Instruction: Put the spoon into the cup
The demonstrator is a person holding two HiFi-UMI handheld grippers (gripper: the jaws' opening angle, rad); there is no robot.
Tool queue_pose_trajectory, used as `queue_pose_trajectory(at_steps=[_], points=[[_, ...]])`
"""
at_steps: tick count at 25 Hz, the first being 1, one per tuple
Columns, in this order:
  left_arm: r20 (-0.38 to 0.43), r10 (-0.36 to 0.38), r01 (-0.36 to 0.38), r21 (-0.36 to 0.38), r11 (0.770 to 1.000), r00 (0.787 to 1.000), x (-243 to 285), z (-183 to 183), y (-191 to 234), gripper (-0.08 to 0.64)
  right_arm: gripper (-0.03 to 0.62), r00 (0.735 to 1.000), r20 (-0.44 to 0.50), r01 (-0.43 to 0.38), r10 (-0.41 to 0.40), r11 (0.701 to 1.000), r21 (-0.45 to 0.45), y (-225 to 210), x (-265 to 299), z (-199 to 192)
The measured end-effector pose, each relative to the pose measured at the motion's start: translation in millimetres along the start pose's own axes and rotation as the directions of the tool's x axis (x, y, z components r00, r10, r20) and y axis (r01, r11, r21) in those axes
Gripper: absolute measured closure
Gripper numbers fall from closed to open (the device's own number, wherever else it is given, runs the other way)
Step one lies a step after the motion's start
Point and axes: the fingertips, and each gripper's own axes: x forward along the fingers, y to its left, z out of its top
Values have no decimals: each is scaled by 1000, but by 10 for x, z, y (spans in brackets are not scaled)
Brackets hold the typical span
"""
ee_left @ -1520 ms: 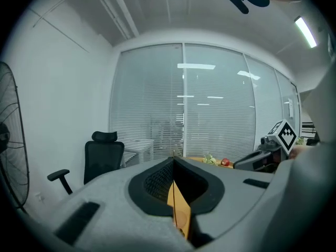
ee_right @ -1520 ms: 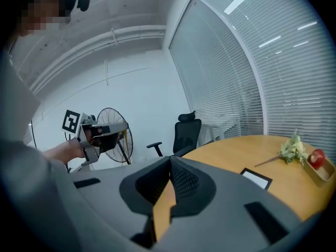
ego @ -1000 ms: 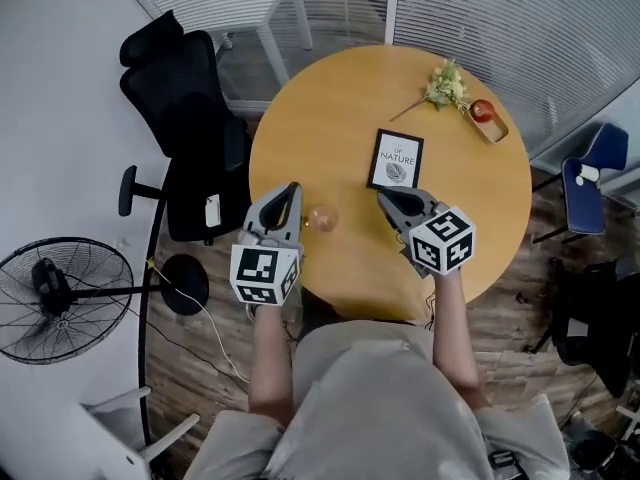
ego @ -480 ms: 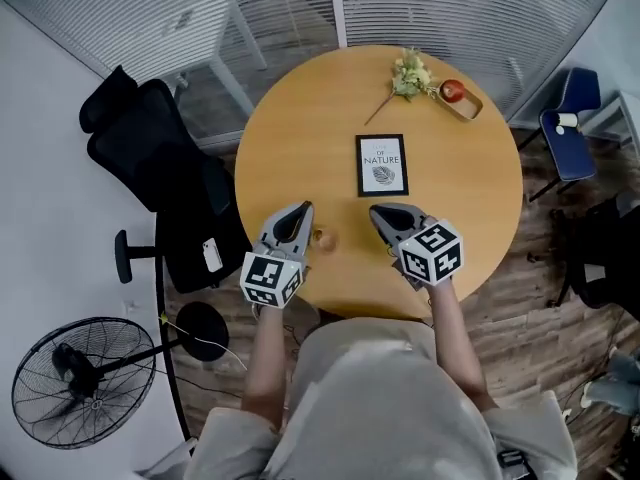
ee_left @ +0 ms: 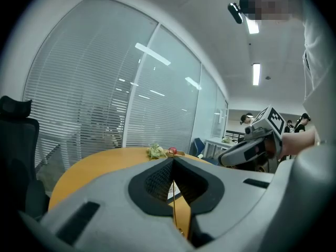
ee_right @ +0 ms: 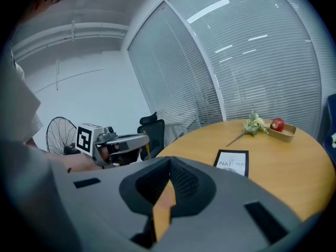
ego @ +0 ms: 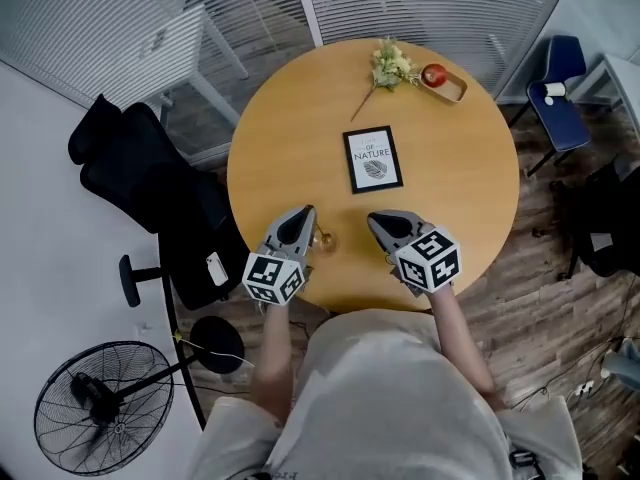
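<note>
A small clear cup (ego: pixel 323 240) stands on the round wooden table (ego: pixel 290 138) near its front edge. My left gripper (ego: pixel 303 213) sits just left of the cup, shut on a thin golden spoon (ee_left: pixel 174 198) whose handle runs between the jaws. In the right gripper view the spoon (ee_right: pixel 147 147) sticks up from the left gripper (ee_right: pixel 142 139). My right gripper (ego: pixel 373 221) hovers to the right of the cup, shut with nothing in it. The left gripper view shows it (ee_left: pixel 223 160) off to the right.
A framed "NATURE" card (ego: pixel 372 158) lies mid-table. A flower sprig (ego: pixel 385 66) and a wooden tray (ego: pixel 455 90) with a red apple (ego: pixel 433 74) are at the far edge. A black office chair (ego: pixel 150 193) and a fan (ego: pixel 100 408) stand left, a blue chair (ego: pixel 555 88) right.
The head view has swung, so the table sits further up and right in the picture. Both grippers stay either side of the cup, the left still shut on the spoon.
</note>
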Motion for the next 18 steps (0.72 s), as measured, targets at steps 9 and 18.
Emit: queue_pose_trajectory(at_steps=[9, 18], points=[[9, 62, -62, -58, 996, 998, 24, -228, 96, 552, 595, 999, -34, -33, 32, 998, -48, -48, 51, 74], [-32, 80, -82, -73, 994, 996, -26, -452, 203, 552, 595, 996, -57, -75, 72, 996, -56, 46, 184, 58]])
